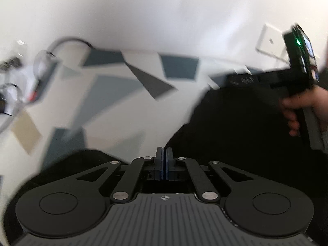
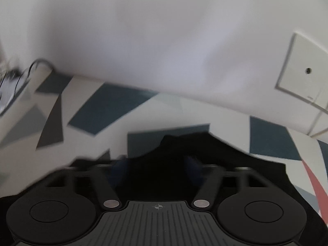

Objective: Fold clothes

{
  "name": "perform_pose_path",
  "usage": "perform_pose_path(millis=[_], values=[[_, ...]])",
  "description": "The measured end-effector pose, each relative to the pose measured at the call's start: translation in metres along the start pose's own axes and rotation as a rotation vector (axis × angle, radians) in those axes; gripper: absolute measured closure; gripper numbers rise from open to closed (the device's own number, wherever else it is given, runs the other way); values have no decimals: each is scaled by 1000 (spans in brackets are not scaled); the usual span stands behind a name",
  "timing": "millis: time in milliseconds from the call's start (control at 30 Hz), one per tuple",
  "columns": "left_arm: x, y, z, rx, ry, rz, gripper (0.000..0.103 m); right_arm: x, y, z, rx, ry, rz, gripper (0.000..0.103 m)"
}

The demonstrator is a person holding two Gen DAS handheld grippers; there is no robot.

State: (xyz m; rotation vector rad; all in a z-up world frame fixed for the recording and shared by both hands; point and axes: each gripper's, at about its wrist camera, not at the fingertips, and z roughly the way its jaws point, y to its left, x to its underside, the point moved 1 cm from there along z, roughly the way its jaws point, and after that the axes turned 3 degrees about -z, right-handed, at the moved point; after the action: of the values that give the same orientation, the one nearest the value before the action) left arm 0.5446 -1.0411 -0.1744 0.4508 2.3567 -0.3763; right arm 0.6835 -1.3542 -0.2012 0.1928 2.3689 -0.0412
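A black garment [image 1: 235, 127] hangs lifted above a patterned surface, filling the right and lower part of the left wrist view. My left gripper [image 1: 164, 153] is shut with its pads pressed together; black cloth lies around and below it, and I cannot tell whether any is pinched. The right gripper's body [image 1: 301, 61] shows at the far right, held by a hand, with its fingers in the cloth. In the right wrist view my right gripper [image 2: 157, 164] has its jaws apart with black garment [image 2: 184, 149] bunched between them, hiding the tips. Both views are motion-blurred.
The surface [image 1: 127, 110] is white with dark blue, grey and beige geometric patches. A white wall [image 2: 164, 41] rises behind it, with a white wall plate [image 2: 303, 71] at the right. Cables and blurred grey gear [image 1: 18, 82] sit at the far left.
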Motion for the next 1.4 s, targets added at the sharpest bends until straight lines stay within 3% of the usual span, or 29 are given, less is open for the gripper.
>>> perform_pose_path(millis=[100, 267, 300, 333, 367, 400, 433, 500, 633, 700, 767, 833, 900, 1133, 1400], values=[[-9, 20, -4, -28, -36, -87, 102, -4, -13, -7, -42, -67, 130, 102], [-11, 16, 10, -74, -17, -51, 100, -3, -8, -7, -49, -110, 139, 99], [-10, 13, 16, -94, 11, -42, 97, -1, -8, -6, -40, -112, 147, 80], [-9, 10, 19, -129, 17, -36, 89, 1, -9, -6, -15, -106, 155, 64], [-7, 7, 20, -167, 16, -29, 69, 3, -10, -9, 22, -109, 152, 40], [-6, 4, 22, -205, 14, -23, 54, 6, -9, -16, 61, -130, 133, 39], [-5, 1, 18, -206, -11, -18, 28, 10, -11, -24, 91, -151, 109, 38], [-7, -13, 7, -155, -47, 1, 26, 22, -22, -46, 115, -164, 146, 38], [-5, -61, -3, -18, -39, 135, 25, 63, -73, -108, 165, -207, 397, 38], [2, -82, -2, 41, -14, 184, 20, 93, -99, -146, 259, -248, 507, 40], [10, -99, 3, 81, 24, 208, 19, 127, -118, -183, 403, -266, 539, 40], [16, -109, 9, 107, 71, 202, 19, 158, -134, -209, 511, -223, 544, 40], [20, -111, 10, 116, 105, 183, 19, 186, -148, -227, 544, -155, 587, 41], [34, -98, -5, 124, 170, 132, 19, 245, -137, -260, 487, -67, 658, 43], [66, -83, -35, 158, 205, 132, 19, 253, -80, -273, 398, -42, 609, 43]])
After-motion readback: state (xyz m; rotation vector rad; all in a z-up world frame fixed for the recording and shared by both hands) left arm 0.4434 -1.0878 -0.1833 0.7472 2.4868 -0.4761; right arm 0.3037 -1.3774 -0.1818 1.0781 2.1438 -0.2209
